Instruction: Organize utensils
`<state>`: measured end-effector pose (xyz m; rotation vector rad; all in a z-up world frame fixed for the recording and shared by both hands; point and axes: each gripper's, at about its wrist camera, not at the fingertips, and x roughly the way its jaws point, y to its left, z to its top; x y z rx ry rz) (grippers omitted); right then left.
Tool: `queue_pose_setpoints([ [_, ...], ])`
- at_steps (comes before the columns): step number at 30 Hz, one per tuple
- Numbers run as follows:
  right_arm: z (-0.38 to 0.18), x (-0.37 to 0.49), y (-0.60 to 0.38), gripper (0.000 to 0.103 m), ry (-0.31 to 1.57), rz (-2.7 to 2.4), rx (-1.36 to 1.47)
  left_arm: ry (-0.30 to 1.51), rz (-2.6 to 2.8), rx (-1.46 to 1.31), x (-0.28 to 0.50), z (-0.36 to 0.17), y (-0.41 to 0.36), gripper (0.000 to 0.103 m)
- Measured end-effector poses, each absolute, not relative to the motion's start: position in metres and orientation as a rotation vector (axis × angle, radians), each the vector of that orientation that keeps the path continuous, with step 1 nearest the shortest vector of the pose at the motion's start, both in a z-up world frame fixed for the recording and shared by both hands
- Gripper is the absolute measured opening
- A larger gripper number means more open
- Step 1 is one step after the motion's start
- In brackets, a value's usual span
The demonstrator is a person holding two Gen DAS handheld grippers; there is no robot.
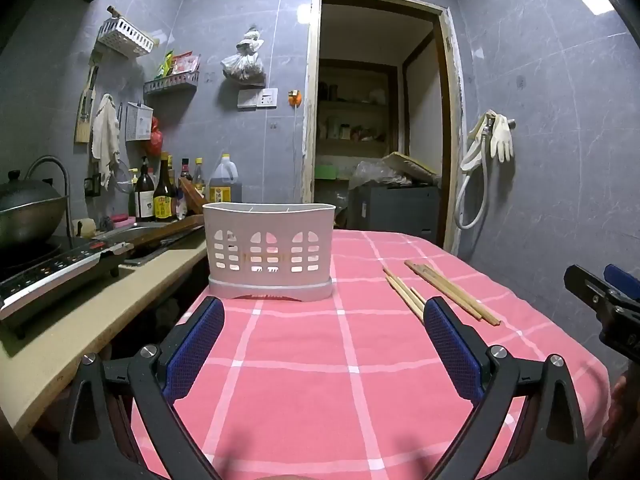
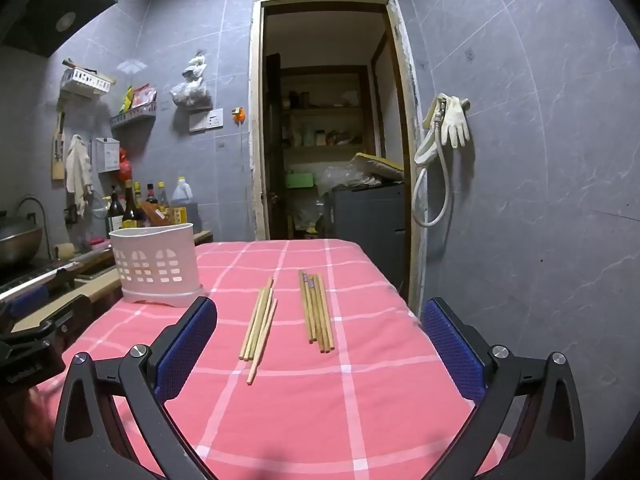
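Chopsticks (image 2: 316, 308) flat, apparently two bundles.

white utensil basket (image 2: 155, 264) upright, table left | 2 chopstick bundles (image 2: 260, 326) (image 2: 316, 310) flat, apart, right

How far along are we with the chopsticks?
Nothing looks done: both chopstick bundles, light and darker, lie on the tablecloth, outside the holder. Nothing in hand: left gripper and right gripper are open, empty. All chopsticks remain.
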<state>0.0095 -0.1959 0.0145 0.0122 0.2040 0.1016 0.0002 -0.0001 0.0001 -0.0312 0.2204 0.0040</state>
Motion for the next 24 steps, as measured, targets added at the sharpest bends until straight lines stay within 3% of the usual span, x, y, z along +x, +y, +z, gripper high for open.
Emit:
queue_pose_setpoints([
  [24,0.0120,0.0112,-0.1949,0.103,0.201,0.102,0.016,0.226,0.001,-0.046,0.0003,0.0004,0.0007,0.098],
])
